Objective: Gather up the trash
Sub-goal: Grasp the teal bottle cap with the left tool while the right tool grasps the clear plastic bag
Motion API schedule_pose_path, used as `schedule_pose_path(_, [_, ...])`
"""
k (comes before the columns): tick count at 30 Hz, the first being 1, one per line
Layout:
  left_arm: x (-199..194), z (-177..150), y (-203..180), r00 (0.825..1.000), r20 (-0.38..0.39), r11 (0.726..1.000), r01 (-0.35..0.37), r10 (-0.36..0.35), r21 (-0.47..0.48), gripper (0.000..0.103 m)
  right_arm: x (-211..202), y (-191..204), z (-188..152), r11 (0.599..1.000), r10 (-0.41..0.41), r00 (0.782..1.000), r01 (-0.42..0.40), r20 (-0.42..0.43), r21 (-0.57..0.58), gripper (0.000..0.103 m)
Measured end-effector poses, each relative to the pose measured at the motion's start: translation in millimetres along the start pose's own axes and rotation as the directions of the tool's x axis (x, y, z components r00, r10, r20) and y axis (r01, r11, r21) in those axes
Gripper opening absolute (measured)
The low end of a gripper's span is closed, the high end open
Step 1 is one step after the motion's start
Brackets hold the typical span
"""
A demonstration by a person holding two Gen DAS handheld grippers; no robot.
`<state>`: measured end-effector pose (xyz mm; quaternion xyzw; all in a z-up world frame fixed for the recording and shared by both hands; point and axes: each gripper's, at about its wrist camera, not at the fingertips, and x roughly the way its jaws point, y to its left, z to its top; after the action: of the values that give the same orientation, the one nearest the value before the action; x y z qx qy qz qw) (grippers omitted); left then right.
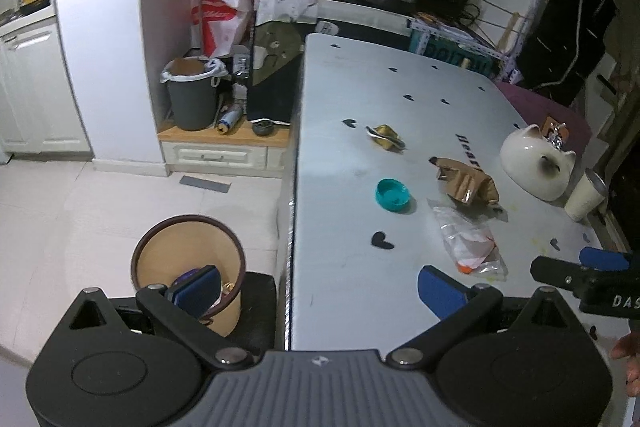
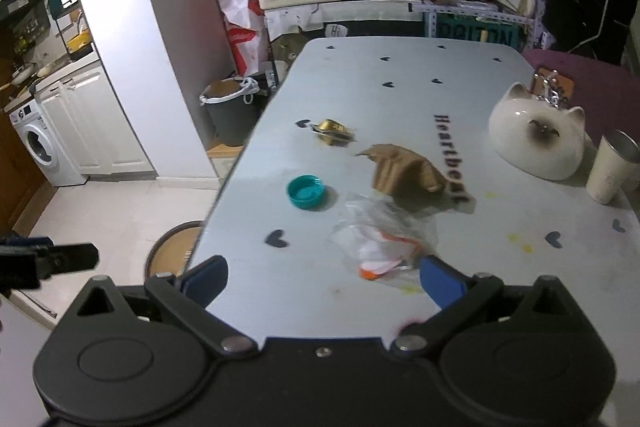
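- A pale table (image 2: pixel 400 75) printed with small dark hearts.
- On it: a clear plastic bag (image 2: pixel 380 239), a crumpled brown wrapper (image 2: pixel 404 169), a teal lid (image 2: pixel 306 191).
- The right gripper (image 2: pixel 322 277) hangs wide open, one blue fingertip (image 2: pixel 438 277) touching the bag.

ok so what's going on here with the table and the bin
A person is clearing trash off a white table with a handheld tool in each hand. Both are open and empty. The left tool hangs over the table's edge, above a tan wastebasket that already holds a few scraps. The right tool is low over the table, close to a clear plastic bag. A teal cap, a brown crumpled wrapper and a gold wrapper lie uncollected.
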<state>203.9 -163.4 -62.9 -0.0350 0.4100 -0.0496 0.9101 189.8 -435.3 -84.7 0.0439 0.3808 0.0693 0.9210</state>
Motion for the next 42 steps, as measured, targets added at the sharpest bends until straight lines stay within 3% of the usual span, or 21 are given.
schedule_pose_path(3, [16.1,11.0,-8.7,0.999,-0.006,0.999,0.031,-0.031,0.030,0.103,14.2,-14.8,-3.1,0.999,-0.040,0.999,0.040,0.008,-0.014,0.102])
schedule_pose_path(5, [27.5,18.8,-14.3,0.998,-0.006,0.997,0.062,-0.062,0.054,0.103,24.5,-23.0,-5.3,0.996,-0.079,0.997,0.079,0.014,-0.036,0.090])
schedule_pose_path(8, [49.2,30.5,-24.0,0.995,-0.011,0.991,0.102,-0.101,0.083,0.103,40.8,-30.9,-8.8,0.988,-0.138,0.990,0.139,0.024,-0.069,0.084])
schedule_pose_path(14, [102.4,53.7,-50.9,0.986,-0.040,0.977,0.164,-0.160,0.134,0.102,70.9,-31.7,-15.8,0.953,-0.219,0.973,0.228,0.069,-0.197,0.079])
schedule_pose_path(19, [149.3,63.4,-73.9,0.980,-0.075,0.958,0.195,-0.183,0.209,0.102,95.5,-22.8,-21.6,0.894,-0.270,0.958,0.287,0.095,-0.345,0.074])
schedule_pose_path(24, [194.7,63.8,-91.0,0.979,-0.111,0.937,0.196,-0.170,0.290,0.094,116.0,-14.0,-26.9,0.830,-0.276,0.954,0.296,0.114,-0.472,0.070])
schedule_pose_path(28, [220.8,60.1,-100.5,0.982,-0.119,0.907,0.184,-0.150,0.378,0.090,130.1,-3.5,-32.5,0.774,-0.259,0.959,0.278,0.117,-0.569,0.060])
schedule_pose_path(31, [239.6,55.6,-105.0,0.988,-0.124,0.885,0.142,-0.096,0.444,0.088,139.6,4.3,-35.2,0.728,-0.253,0.958,0.280,0.134,-0.626,0.056])
schedule_pose_path(37, [258.6,54.6,-100.6,0.987,-0.135,0.861,0.140,-0.083,0.488,0.083,159.5,18.9,-36.5,0.627,-0.261,0.952,0.292,0.158,-0.722,0.042])
schedule_pose_path(40, [261.1,57.1,-100.7,0.987,-0.131,0.860,0.149,-0.096,0.487,0.079,166.8,21.3,-33.7,0.612,-0.300,0.944,0.300,0.137,-0.732,0.031])
schedule_pose_path(42, [262.9,58.1,-101.2,0.984,-0.134,0.861,0.165,-0.113,0.482,0.075,167.7,21.4,-30.6,0.630,-0.306,0.944,0.297,0.123,-0.717,0.028])
